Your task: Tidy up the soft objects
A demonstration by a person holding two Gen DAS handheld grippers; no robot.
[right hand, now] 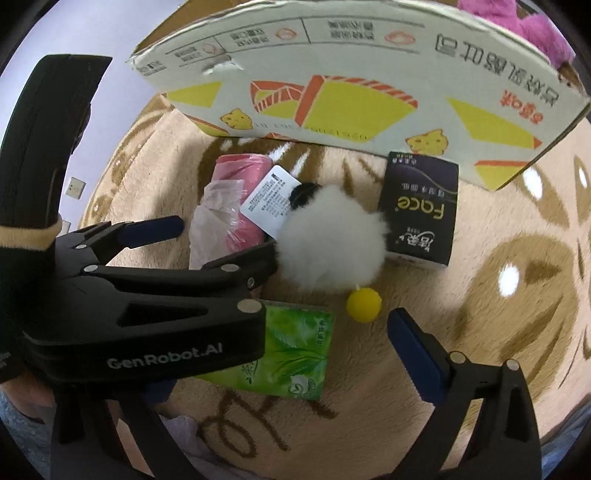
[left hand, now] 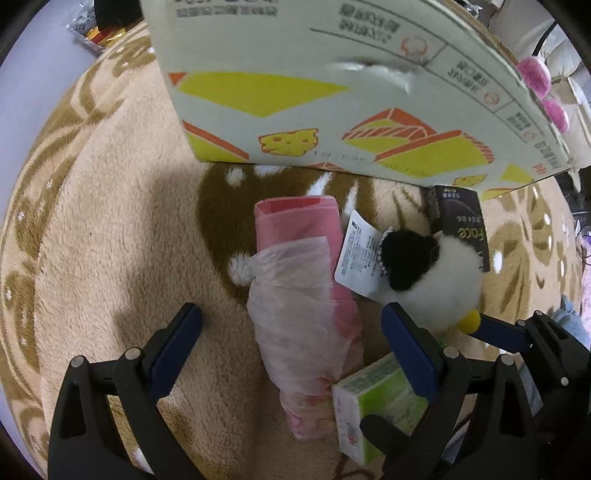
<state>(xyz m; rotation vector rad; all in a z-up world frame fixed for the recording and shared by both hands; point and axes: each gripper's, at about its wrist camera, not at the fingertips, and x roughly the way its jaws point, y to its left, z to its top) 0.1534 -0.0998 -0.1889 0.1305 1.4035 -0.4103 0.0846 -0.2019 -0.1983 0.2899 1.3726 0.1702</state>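
Both tongs spread: left tongs point(left hand: 291, 332) straddle pink bag roll point(left hand: 303, 295); right tongs point(right hand: 332, 332) hover; cardboard box point(right hand: 369, 92) holds pink plush point(right hand: 517, 22).

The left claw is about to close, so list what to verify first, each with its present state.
1. Left claw open: ok.
2. Pink bag roll between its fingers: ok.
3. Roll free of neighbours: not ok; the plush toy's tag and the green tissue pack lie against it.
4. Right claw open and empty: ok.
5. Room in the cardboard box: cannot tell; only its side shows.
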